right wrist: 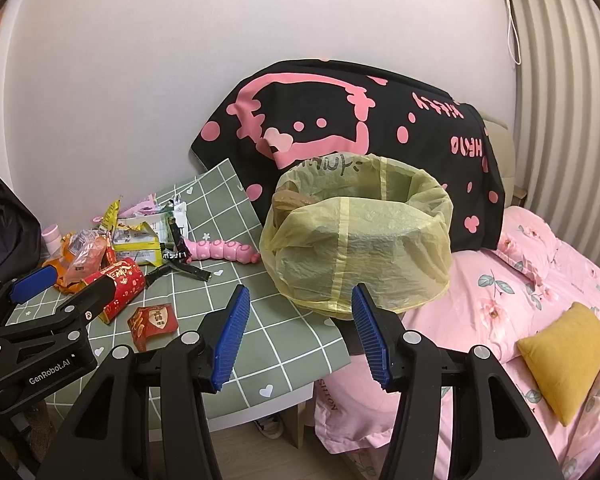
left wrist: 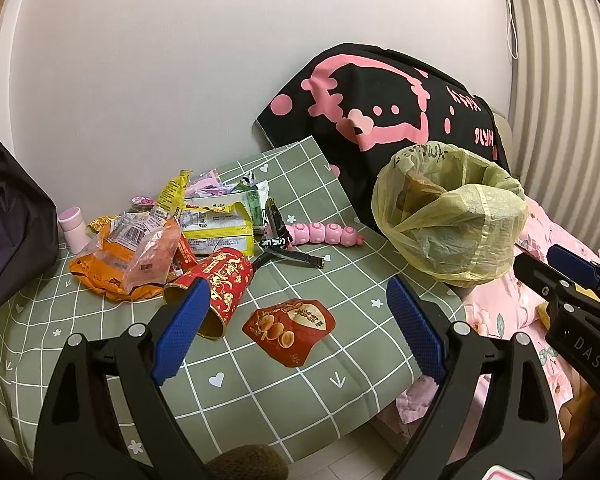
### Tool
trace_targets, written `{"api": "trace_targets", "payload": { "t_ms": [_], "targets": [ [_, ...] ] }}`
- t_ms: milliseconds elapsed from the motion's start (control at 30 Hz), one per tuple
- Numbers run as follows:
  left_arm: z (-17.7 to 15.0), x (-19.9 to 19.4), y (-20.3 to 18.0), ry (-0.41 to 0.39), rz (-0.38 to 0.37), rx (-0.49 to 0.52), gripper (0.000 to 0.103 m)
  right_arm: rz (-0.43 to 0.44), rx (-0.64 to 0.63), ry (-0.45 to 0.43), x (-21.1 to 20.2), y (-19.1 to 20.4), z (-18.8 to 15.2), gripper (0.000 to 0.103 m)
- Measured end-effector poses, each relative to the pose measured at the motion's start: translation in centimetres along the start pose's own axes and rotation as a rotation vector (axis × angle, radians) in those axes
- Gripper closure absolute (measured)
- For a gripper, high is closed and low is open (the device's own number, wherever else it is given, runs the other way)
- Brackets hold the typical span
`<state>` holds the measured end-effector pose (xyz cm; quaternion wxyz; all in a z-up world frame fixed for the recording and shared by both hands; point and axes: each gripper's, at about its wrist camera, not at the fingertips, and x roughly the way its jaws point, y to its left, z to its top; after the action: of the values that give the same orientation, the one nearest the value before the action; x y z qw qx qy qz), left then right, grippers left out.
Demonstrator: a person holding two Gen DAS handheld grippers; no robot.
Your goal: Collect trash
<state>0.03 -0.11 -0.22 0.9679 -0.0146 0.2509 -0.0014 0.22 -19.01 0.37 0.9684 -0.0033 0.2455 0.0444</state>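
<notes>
Closest to the lens in the left wrist view, the left gripper (left wrist: 296,316) has its blue pads spread wide with nothing between them, hovering over the green checked tablecloth (left wrist: 260,392). Just past the fingertips, centre frame, a flat red snack packet (left wrist: 290,330) lies by itself. Left of it a red and gold paper cup (left wrist: 220,284) is tipped on its side, open end toward the camera. Behind that, mid-left, there's a heap of wrappers (left wrist: 172,232): orange, clear, yellow ones. A pink segmented toy (left wrist: 326,234) sits to the right of the heap, and a small pink bottle (left wrist: 72,228) at the left edge.

In the right wrist view, the right gripper (right wrist: 300,332) is also spread open and holding nothing, bottom centre. Right in front of it, at the table's right edge, is the bin lined with a yellow bag (right wrist: 360,236). Farther back, upper middle, a black and pink blanket (right wrist: 340,120) is against the wall, and the lower right has a pink bed (right wrist: 520,280) with a yellow cushion (right wrist: 564,356).
</notes>
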Motion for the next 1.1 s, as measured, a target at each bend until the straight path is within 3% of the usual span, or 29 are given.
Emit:
{"api": "trace_targets", "payload": {
  "t_ms": [1100],
  "targets": [
    [0.13, -0.05, 0.03, -0.002, 0.000, -0.001, 0.018, -0.001, 0.002, -0.003, 0.04, -0.09, -0.03, 0.053]
  ]
}}
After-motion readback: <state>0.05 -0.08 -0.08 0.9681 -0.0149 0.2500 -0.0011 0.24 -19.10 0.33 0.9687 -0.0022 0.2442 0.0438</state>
